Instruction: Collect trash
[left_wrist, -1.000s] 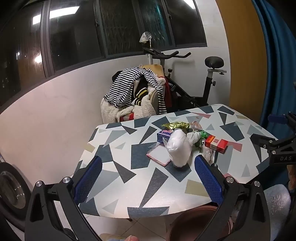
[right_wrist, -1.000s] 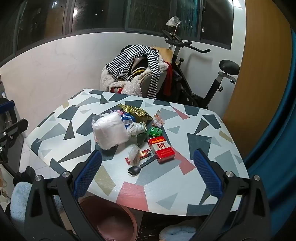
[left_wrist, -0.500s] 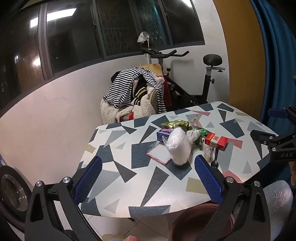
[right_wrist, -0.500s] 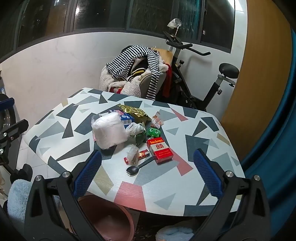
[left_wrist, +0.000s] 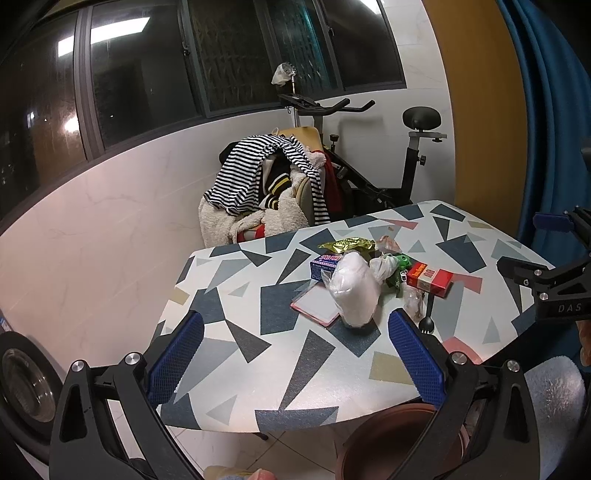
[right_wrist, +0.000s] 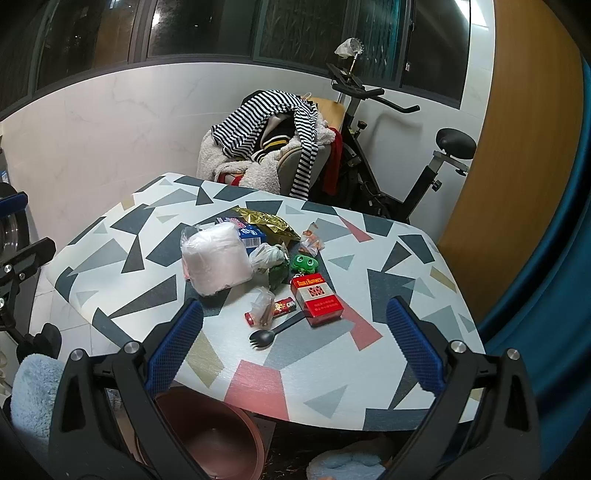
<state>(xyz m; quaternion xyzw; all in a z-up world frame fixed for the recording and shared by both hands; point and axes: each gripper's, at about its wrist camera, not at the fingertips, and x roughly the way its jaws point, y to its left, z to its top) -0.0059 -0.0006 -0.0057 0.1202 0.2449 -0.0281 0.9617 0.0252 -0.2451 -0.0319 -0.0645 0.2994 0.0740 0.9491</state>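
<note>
While both pairs of jaws stand wide apart and hold nothing, the left gripper (left_wrist: 295, 354) and the right gripper (right_wrist: 294, 345) hover short of the near edge of the patterned table (right_wrist: 369, 365), so the collecting has not begun and this looks like the approach step. Beyond the right gripper's blue pads lies the trash, clustered mid-table: a black spork (right_wrist: 275, 329) nearest, a small red wrapper (right_wrist: 280, 308) with a crumpled clear bag (right_wrist: 263, 303) touching it, a red cigarette box (right_wrist: 316, 300), a green frog toy (right_wrist: 303, 263), a large white plastic-wrapped bundle (right_wrist: 214, 258), a blue box (right_wrist: 246, 232) and a gold foil packet (right_wrist: 266, 222). Below the table edge sits a brown bin (right_wrist: 207, 435), likely the destination. The next move probably calls for reaching over the edge, closing on one small piece such as the wrapper, and carrying it back to the bin. Compared with a second ago, the table sits slightly farther off in both views, as if both grippers have drawn back a little; the clutter is unmoved.
</note>
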